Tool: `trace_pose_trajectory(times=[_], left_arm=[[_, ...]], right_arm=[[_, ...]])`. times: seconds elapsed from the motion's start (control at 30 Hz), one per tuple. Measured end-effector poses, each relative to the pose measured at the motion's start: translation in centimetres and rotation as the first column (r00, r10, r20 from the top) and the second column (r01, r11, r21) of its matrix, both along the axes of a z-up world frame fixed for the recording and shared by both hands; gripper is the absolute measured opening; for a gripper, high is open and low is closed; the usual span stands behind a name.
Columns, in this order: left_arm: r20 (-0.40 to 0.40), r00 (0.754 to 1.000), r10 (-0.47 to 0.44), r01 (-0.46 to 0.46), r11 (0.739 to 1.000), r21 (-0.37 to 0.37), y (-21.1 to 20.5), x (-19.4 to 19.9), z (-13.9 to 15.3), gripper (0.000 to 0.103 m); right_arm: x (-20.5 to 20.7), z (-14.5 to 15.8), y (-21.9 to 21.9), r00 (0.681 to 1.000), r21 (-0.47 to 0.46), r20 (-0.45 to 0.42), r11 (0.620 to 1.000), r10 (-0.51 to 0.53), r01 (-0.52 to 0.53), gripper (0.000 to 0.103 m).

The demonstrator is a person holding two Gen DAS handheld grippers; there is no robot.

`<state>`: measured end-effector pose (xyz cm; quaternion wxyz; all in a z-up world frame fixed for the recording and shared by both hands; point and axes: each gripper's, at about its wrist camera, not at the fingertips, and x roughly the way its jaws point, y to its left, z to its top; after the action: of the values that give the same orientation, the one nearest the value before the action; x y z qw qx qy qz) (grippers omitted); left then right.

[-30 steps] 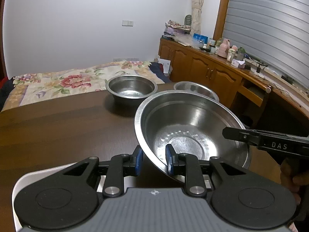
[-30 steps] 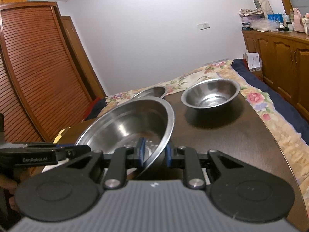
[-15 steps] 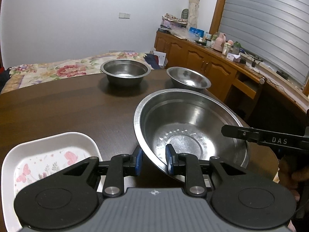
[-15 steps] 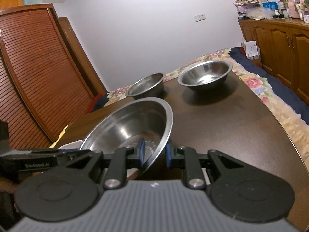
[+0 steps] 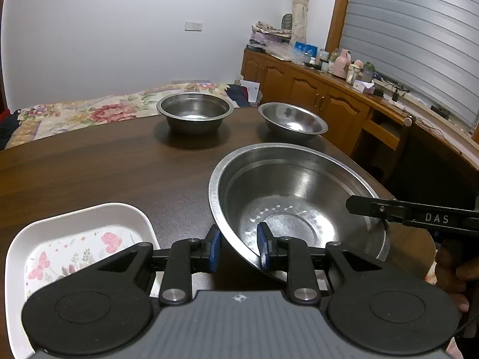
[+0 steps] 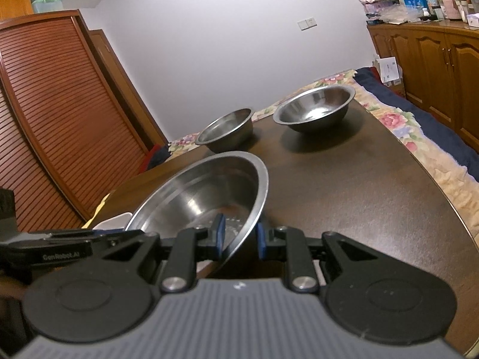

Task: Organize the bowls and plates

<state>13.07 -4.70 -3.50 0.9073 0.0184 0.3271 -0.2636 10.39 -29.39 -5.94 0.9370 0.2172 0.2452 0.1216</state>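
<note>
Two-handed carry: both tongs pinch one wide, shallow stainless-steel bowl (image 5: 296, 206).
Left tongs (image 5: 238, 246) grip the rim at six o'clock, right tongs (image 6: 239, 237) opposite, holding it tilted over the dark wooden tabletop (image 5: 104, 167).

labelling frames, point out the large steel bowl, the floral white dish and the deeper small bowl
large steel bowl (image 5: 287, 197), left wrist view, inner wall
floral white dish (image 5: 89, 218), left wrist view, far rim
deeper small steel bowl (image 5: 194, 110), left wrist view, inside
</note>
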Motion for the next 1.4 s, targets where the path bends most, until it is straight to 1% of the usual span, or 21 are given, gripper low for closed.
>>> trace_pose_trajectory(times=[0.27, 0.43, 0.53, 0.6, 0.73, 0.8, 0.97, 1.17, 1.4], left_arm=[[0.029, 0.999, 0.028, -0.029, 0.999, 0.037, -0.3, -0.2, -0.1, 0.028], [0.036, 0.998, 0.046, -0.047, 0.998, 0.040, 0.0, 0.0, 0.0, 0.031], [0.044, 0.997, 0.060, -0.062, 0.997, 0.043, 0.2, 0.0, 0.2, 0.040], [0.049, 0.996, 0.069, -0.071, 0.997, 0.039, 0.5, 0.1, 0.3, 0.050], [0.063, 0.994, 0.089, -0.091, 0.995, 0.042, 0.8, 0.2, 0.7, 0.059], [0.074, 0.992, 0.099, -0.102, 0.994, 0.041, 0.8, 0.2, 1.1, 0.069], [0.127, 0.984, 0.122, -0.127, 0.991, 0.036, 1.0, 0.1, 2.3, 0.080], [0.178, 0.977, 0.122, -0.131, 0.990, 0.042, 1.0, 0.7, 4.2, 0.080], [0.244, 0.960, 0.136, -0.152, 0.987, 0.047, 1.0, 1.9, 6.6, 0.080]], right_arm=[[-0.1, -0.1, -0.3, 1.000, 0.008, 0.008, 1.000, -0.009, 0.009, 0.024], [-0.1, 0.1, -0.5, 1.000, 0.001, 0.011, 1.000, -0.017, 0.017, 0.024], [-0.2, 0.3, -0.8, 1.000, 0.000, 0.013, 1.000, -0.022, 0.022, 0.024], [-0.2, 0.4, -0.9, 1.000, -0.005, 0.016, 1.000, -0.027, 0.027, 0.024], [-0.4, 0.8, -1.4, 0.999, -0.014, 0.027, 0.999, -0.041, 0.041, 0.025], [-0.6, 1.2, -1.7, 0.998, -0.017, 0.034, 0.999, -0.045, 0.046, 0.025], [-0.7, 2.1, -2.1, 0.997, -0.046, 0.055, 0.997, -0.051, 0.054, 0.025], [0.0, 3.4, -2.8, 0.996, -0.092, 0.074, 0.994, -0.053, 0.060, 0.025], [0.3, 6.2, -3.2, 0.990, -0.162, 0.133, 0.985, -0.044, 0.065, 0.025]])
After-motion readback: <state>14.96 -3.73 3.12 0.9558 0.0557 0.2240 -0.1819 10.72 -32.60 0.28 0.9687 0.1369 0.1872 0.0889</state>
